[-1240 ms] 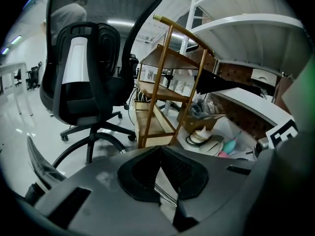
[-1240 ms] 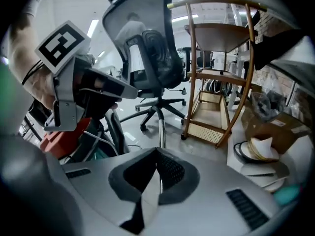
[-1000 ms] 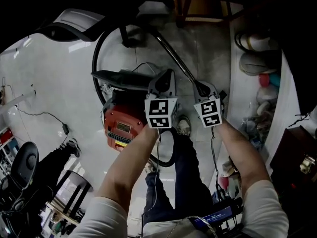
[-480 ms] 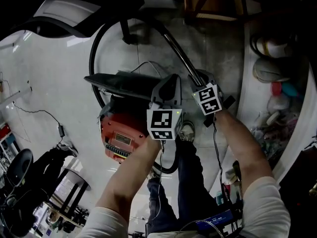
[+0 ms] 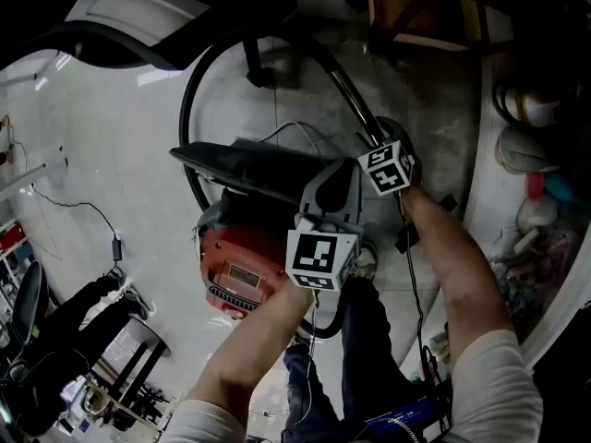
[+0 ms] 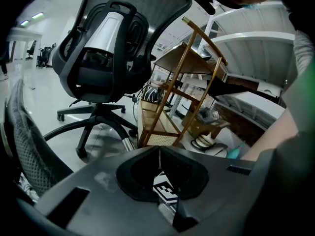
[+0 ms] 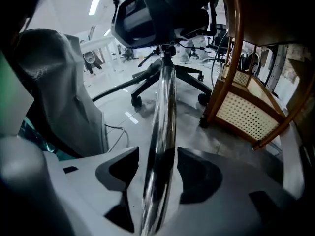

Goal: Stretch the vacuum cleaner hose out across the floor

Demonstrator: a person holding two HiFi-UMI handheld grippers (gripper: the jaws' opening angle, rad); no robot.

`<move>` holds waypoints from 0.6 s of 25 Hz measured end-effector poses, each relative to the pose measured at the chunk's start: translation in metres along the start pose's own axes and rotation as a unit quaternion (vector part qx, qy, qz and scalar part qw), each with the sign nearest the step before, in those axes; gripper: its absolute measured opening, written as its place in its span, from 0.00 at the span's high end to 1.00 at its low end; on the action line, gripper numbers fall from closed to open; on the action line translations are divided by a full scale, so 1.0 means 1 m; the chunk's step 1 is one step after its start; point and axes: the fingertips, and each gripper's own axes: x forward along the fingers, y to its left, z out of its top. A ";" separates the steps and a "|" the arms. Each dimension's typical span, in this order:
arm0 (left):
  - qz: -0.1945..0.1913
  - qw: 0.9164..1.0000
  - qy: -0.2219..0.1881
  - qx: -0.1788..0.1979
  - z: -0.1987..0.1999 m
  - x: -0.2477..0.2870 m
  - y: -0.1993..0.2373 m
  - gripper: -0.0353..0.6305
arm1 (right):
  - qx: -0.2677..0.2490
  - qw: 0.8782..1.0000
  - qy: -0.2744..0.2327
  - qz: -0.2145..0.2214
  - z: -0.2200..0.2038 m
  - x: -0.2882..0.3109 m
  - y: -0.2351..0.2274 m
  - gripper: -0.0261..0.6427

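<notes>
**Inspector:** Right gripper (image 7: 156, 159), state of jaws?

**Assistant:** Opening, sir. The chrome tube (image 7: 165, 107) stands between the pads, with a sliver of gap showing on either side, so nothing is clamped.

**Inspector:** Left gripper (image 6: 159, 155)?

**Assistant:** Jaws pressed together, nothing in them. It is held just beside the right one, above the red vacuum cleaner (image 5: 242, 252).

**Inspector:** The hose (image 5: 188, 123)?

**Assistant:** Black, lying in a wide curve on the floor (image 5: 102, 146). It runs from beside the vacuum cleaner round toward the far end of the tube, not stretched out.

**Inspector:** Surroundings?

**Assistant:** An office chair (image 6: 106, 38) beyond the tube, and a wooden frame (image 7: 246, 114) with a cane panel to its right.
</notes>
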 end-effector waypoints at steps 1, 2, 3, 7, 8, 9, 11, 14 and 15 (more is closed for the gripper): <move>-0.002 1.000 0.001 -0.001 -0.001 0.000 0.000 0.94 | 0.005 1.000 0.006 -0.006 -0.001 0.006 -0.003 0.62; -0.003 1.000 0.002 -0.002 -0.003 0.000 0.001 0.94 | 0.010 1.000 0.013 -0.011 -0.002 0.009 -0.005 0.62; -0.004 1.000 0.002 -0.002 -0.004 0.000 0.002 0.94 | 0.012 1.000 0.019 -0.013 -0.002 0.011 -0.007 0.62; -0.004 1.000 0.005 0.002 -0.004 0.003 0.004 0.94 | 0.019 0.999 0.039 -0.016 -0.001 0.003 -0.004 0.69; -0.004 1.000 0.006 0.003 -0.004 0.004 0.003 0.94 | 0.020 0.999 0.042 -0.016 -0.001 -0.001 -0.002 0.69; -0.003 1.000 0.006 0.004 -0.002 0.005 0.003 0.94 | 0.020 0.999 0.041 -0.017 -0.001 -0.006 -0.002 0.69; -0.001 1.000 0.008 0.002 0.000 0.007 0.002 0.94 | 0.020 0.999 0.035 -0.020 0.000 -0.016 -0.002 0.70; -0.003 1.000 0.013 0.006 0.001 0.007 0.000 0.94 | 0.023 0.999 0.025 -0.016 0.004 -0.036 0.000 0.70; -0.001 1.000 0.015 0.004 0.001 0.007 0.000 0.94 | 0.024 0.999 0.023 -0.015 0.005 -0.043 0.002 0.70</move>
